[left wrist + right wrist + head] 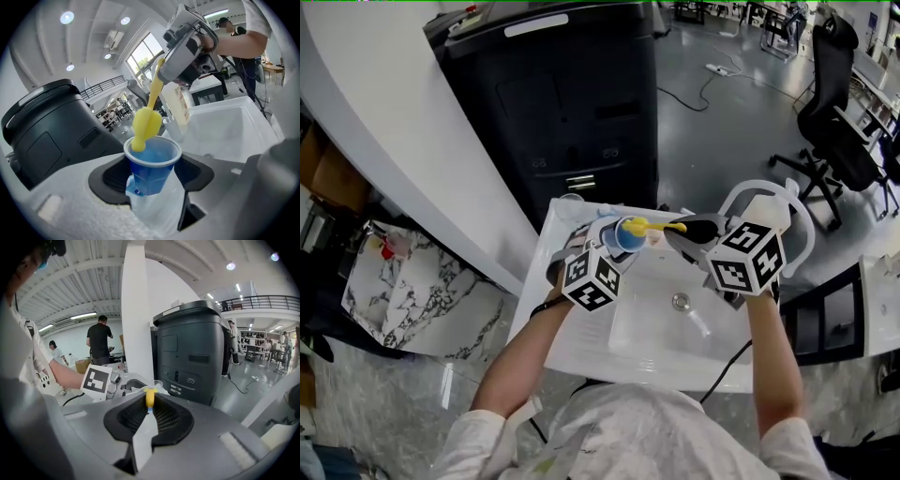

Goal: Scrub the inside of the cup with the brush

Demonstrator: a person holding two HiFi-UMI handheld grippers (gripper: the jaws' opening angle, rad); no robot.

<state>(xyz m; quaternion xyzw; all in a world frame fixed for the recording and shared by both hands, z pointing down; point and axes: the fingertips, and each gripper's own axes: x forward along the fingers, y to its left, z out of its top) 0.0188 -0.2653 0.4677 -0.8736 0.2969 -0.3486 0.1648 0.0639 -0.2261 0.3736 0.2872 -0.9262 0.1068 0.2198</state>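
In the head view, a blue plastic cup (627, 235) lies tipped sideways over the white sink (581, 328), mouth toward the right. My left gripper (611, 246) is shut on its body. In the left gripper view the cup (151, 169) sits between the jaws. The brush's yellow sponge head (146, 124) rests on the cup's near-left rim, its tip inside the mouth. My right gripper (694, 230) is shut on the yellow brush handle (660, 227), which is pinched between the closed jaws in the right gripper view (150, 398).
The sink's drain (680, 301) lies below the grippers. A tall black bin (572, 103) stands behind the sink. A cream bottle (178, 105) stands on the sink's edge. An office chair (834, 103) is at the far right, and a marble surface (412, 291) at the left.
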